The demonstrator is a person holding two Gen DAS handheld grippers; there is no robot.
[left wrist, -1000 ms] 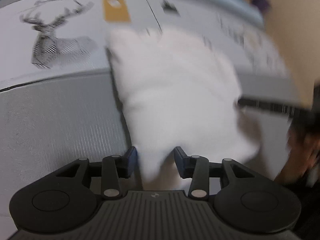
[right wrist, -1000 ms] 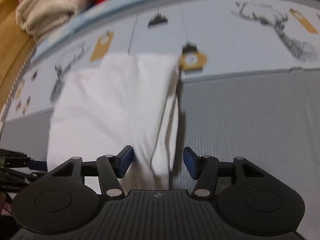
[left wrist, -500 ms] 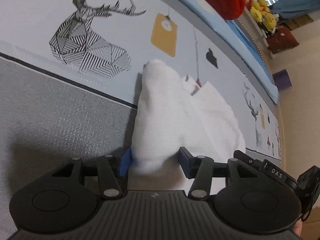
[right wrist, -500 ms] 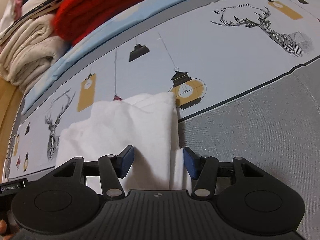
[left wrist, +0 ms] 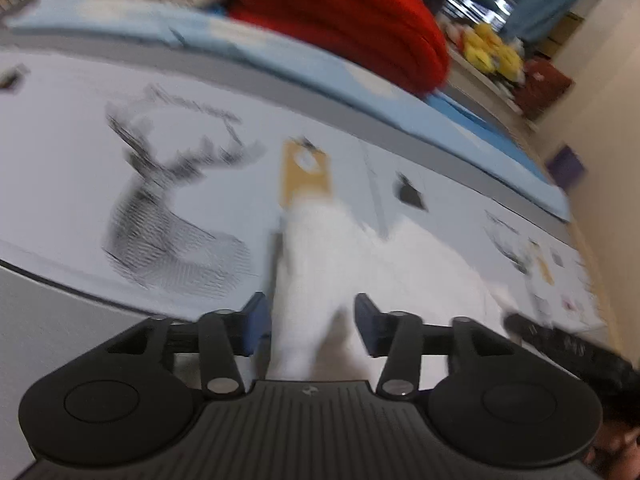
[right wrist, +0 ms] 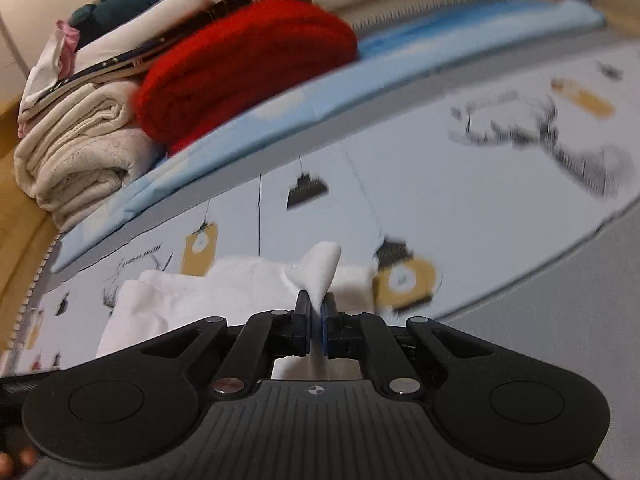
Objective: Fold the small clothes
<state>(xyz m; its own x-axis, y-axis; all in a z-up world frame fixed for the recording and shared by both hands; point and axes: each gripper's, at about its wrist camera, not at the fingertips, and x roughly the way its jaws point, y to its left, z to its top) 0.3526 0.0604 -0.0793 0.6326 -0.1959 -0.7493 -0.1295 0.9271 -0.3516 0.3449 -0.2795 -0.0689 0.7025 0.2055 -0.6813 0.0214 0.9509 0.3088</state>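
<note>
A: Trouble could start on the right side. The right gripper (right wrist: pixel 316 322) is closing its jaws on a thin peak of the white garment (right wrist: pixel 224 292), and only a pinch of cloth pokes up between the pads.

B: A shallow bite, then. If that hand lifts or pulls hard, the tuft may slide out and the fold drops.

A: That's my worry. The rest of the garment lies flat on the printed mat (right wrist: pixel 480 208), just beyond the fingers, partly over the yellow lantern print (right wrist: pixel 404 282).

B: And the left gripper (left wrist: pixel 310 326)?

A: About half open. A ridge of the white garment (left wrist: pixel 316 264) runs between its blue pads (left wrist: pixel 256 324), but the left view is blurred. I'd say the pads aren't pressing the cloth, though the left one looks very close to it.

B: So one hand grips and the other doesn't. That's lopsided.

A: Right. If the right hand moves off alone, the cloth could drag and twist across the mat instead of folding on a clean line.

B: Could the left side snag?

A: Possibly. The ridge stands up between the jaws, so a sideways sweep might shove it over and rumple the layers underneath.

B: Anything nearby to hit?

A: The red knit (right wrist: pixel 248 68) and the cream towels (right wrist: pixel 76 148) are stacked at the far edge, well apart from the garment. I see no risk there unless the fold is flung far.
</note>
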